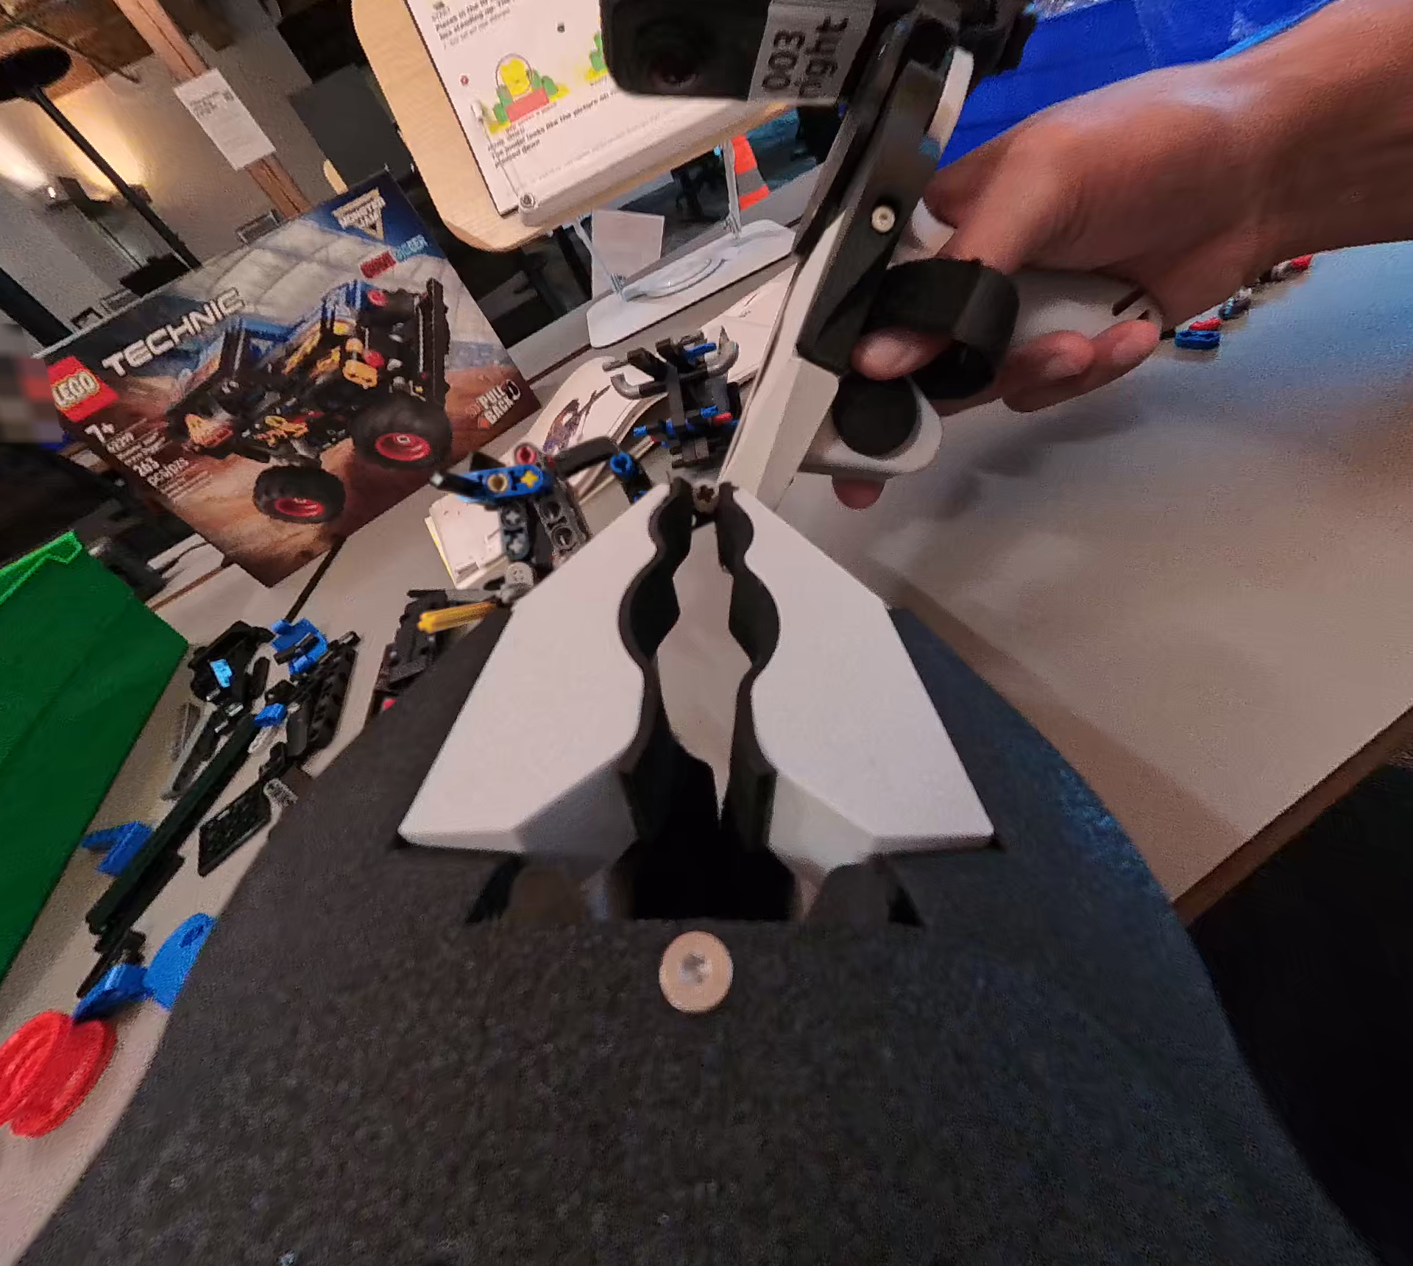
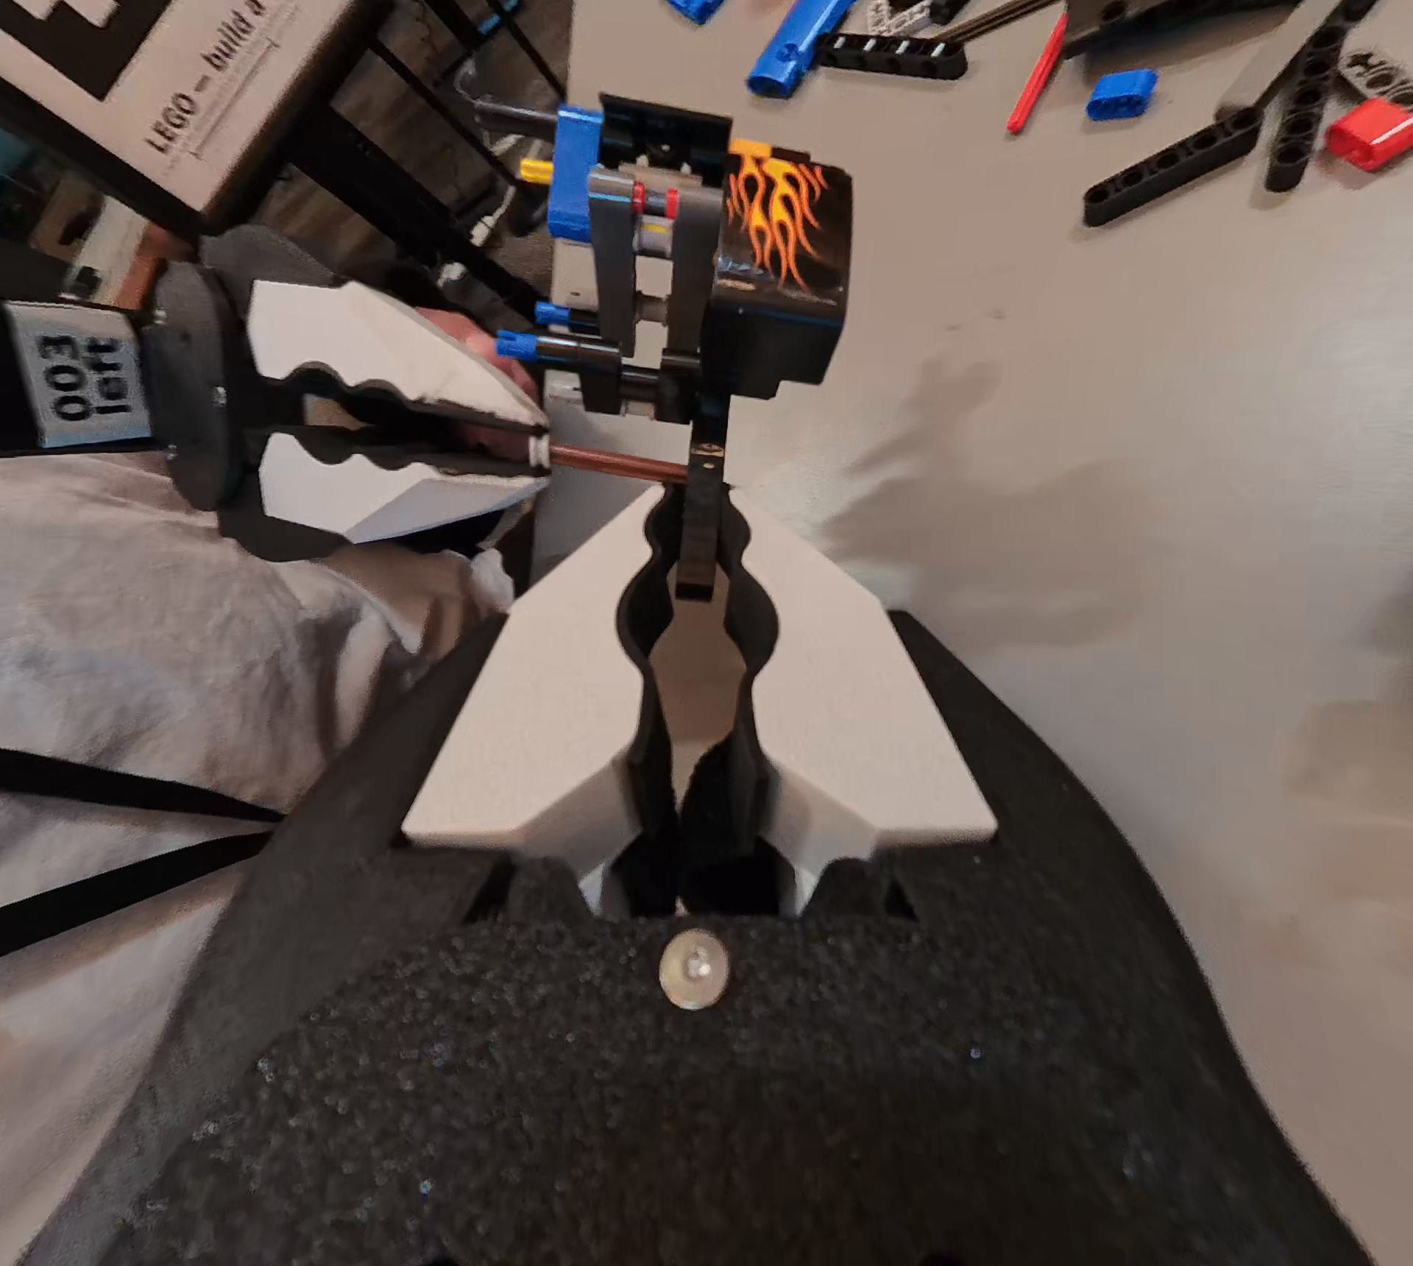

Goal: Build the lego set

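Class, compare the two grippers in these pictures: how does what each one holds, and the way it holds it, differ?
The right gripper clamps a black beam of the flame-stickered assembly, a large multi-part build; the left gripper pinches only a thin brown axle by its end. The right gripper points along the view, the left comes in sideways. Both are shut on lego parts, which meet at the beam.
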